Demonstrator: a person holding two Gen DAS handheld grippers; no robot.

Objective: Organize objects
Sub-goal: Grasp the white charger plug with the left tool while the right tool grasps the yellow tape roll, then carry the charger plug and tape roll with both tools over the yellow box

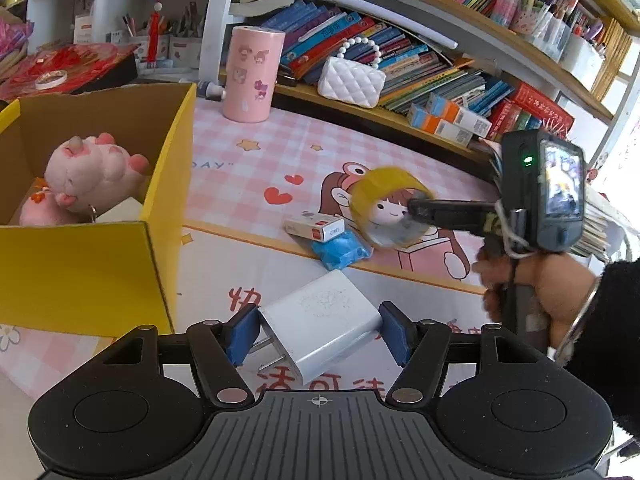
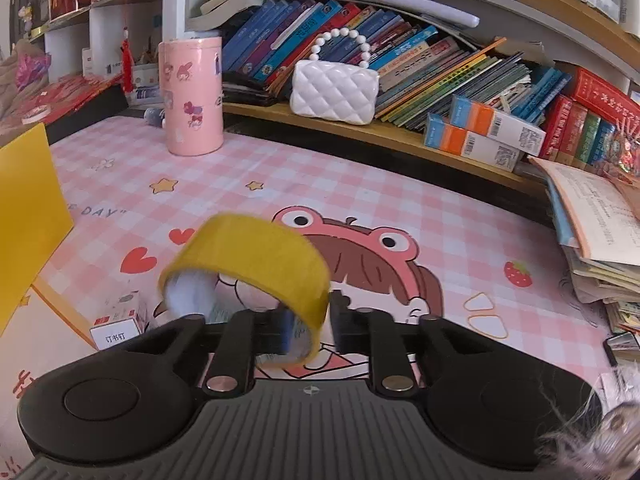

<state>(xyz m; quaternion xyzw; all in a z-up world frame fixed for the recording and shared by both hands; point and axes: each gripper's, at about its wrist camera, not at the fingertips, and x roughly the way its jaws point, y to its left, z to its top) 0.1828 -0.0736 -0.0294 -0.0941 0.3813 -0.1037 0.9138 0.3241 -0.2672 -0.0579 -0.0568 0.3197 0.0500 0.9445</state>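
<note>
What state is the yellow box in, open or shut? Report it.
Open: the yellow box has no lid on top, and the pink plush toy lies visible inside.

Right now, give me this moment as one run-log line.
left tool: shut on white charger | right tool: shut on yellow tape roll | yellow box: holds pink plush | table: staple box, blue packet

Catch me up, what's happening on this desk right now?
A person is tidying a desk with two handheld grippers. The left gripper holds a white charger between its blue pads, near the yellow box that already contains pink plush toys. The right gripper is shut on the wall of a yellow tape roll, lifted off the pink mat. A small staple box and a blue packet still lie on the mat.
</note>
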